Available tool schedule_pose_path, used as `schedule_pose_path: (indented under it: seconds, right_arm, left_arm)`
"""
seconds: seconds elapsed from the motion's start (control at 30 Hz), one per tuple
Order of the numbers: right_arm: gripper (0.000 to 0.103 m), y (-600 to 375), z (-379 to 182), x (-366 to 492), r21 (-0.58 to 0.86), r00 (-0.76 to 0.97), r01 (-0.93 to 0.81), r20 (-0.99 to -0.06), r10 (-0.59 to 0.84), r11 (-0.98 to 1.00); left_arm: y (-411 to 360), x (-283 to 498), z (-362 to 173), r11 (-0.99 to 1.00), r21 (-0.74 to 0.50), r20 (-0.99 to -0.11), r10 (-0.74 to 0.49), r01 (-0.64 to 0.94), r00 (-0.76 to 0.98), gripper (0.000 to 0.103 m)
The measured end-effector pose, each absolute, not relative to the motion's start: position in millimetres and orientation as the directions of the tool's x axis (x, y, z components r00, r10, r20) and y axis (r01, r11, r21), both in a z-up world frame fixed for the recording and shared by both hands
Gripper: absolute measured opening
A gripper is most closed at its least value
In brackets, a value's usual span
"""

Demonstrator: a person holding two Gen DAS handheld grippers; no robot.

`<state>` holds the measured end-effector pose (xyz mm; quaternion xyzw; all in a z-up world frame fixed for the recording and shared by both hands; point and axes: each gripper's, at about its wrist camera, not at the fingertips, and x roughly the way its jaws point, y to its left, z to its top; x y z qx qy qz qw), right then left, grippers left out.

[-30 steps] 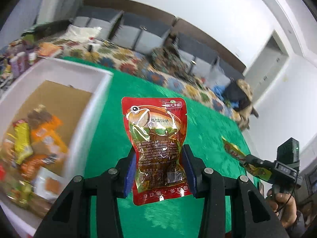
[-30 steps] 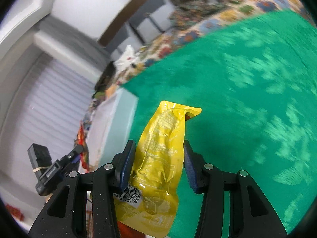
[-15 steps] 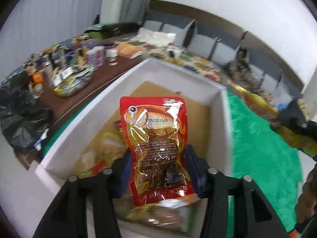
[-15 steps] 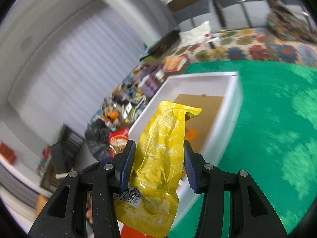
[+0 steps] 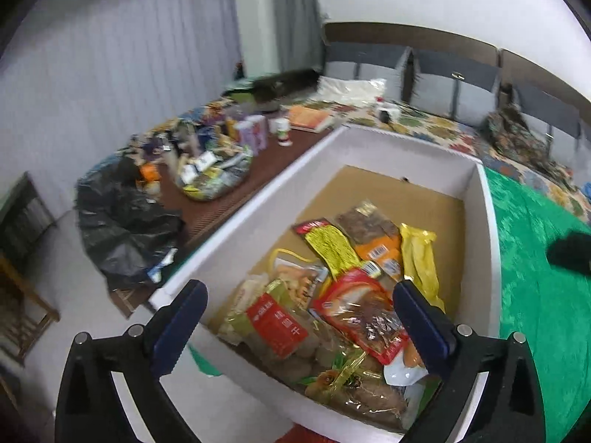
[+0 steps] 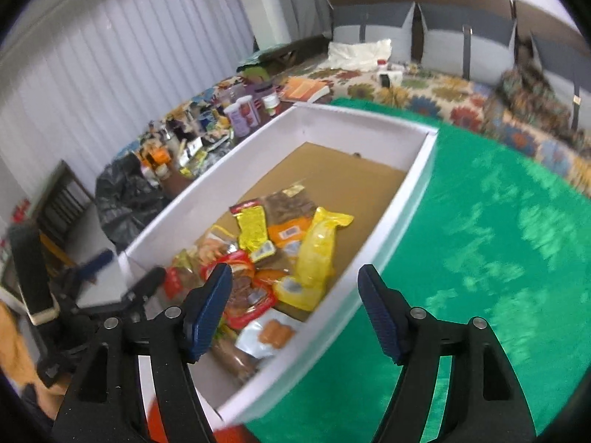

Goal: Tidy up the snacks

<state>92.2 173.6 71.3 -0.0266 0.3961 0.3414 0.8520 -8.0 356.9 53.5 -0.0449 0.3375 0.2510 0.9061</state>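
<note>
A white box [image 5: 258, 206] with a brown cardboard floor holds a pile of several snack packets. The red packet [image 5: 364, 317] lies on the pile near the box's near end. The yellow packet [image 5: 419, 258] lies beside it, towards the green cloth. My left gripper [image 5: 301, 319] is open and empty above the near end of the box. In the right wrist view the same box [image 6: 413, 184], red packet [image 6: 240, 288] and yellow packet [image 6: 314, 258] show. My right gripper [image 6: 295, 302] is open and empty above the box's near right rim. The left gripper [image 6: 110, 277] shows at the left.
A green cloth [image 6: 498, 258] covers the table right of the box. A brown table [image 5: 236, 184] left of the box carries bottles, jars and a bag of clutter. A black plastic bag [image 5: 122, 217] lies below it. A flowered sofa [image 6: 461, 96] runs along the back.
Both grippers have opened and let go. The red packet and the yellow packet now lie in the box. Both grippers have swung left over the box.
</note>
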Motion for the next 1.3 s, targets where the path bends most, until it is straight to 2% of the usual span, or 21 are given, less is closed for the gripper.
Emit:
schedule_pose_path:
  seconds: [0.1, 0.3, 0.73, 0.93, 1.3]
  right_arm:
    - [0.077, 175.0, 78.8, 82.1, 0.155, 0.479, -0.611, -0.708, 0.519, 0.776]
    - [0.077, 173.6, 83.3, 64.6, 0.116, 0.493, -0.621, -0.711, 0.501, 0.775]
    - [0.077, 187.1, 92.7, 48.3, 0.076, 0.511, -0.641, -0.700, 0.498, 0.764]
    - [0.077, 198.8, 93.0, 42.4, 0.057, 0.508, -0.657, -0.704, 0.497, 0.752]
    - [0.077, 213.0, 86.1, 40.4, 0.051, 0.491, -0.665, -0.723, 0.487, 0.745]
  left_arm:
    - [352.7, -17.2, 66.6, 0.848, 0.096, -0.608, 0.465, -0.522, 0.643, 0.101]
    - [350.4, -27.0, 81.0, 0.839, 0.060, -0.637, 0.449, -0.541, 0.626, 0.101]
    - [354.5, -34.9, 85.9, 0.795, 0.141, -0.609, 0.539, -0.590, 0.582, 0.101]
    - [360.9, -36.8, 86.7, 0.799, 0.145, -0.622, 0.532, -0.583, 0.575, 0.103]
    - [369.2, -43.2, 86.7, 0.817, 0.061, -0.638, 0.474, -0.574, 0.607, 0.103]
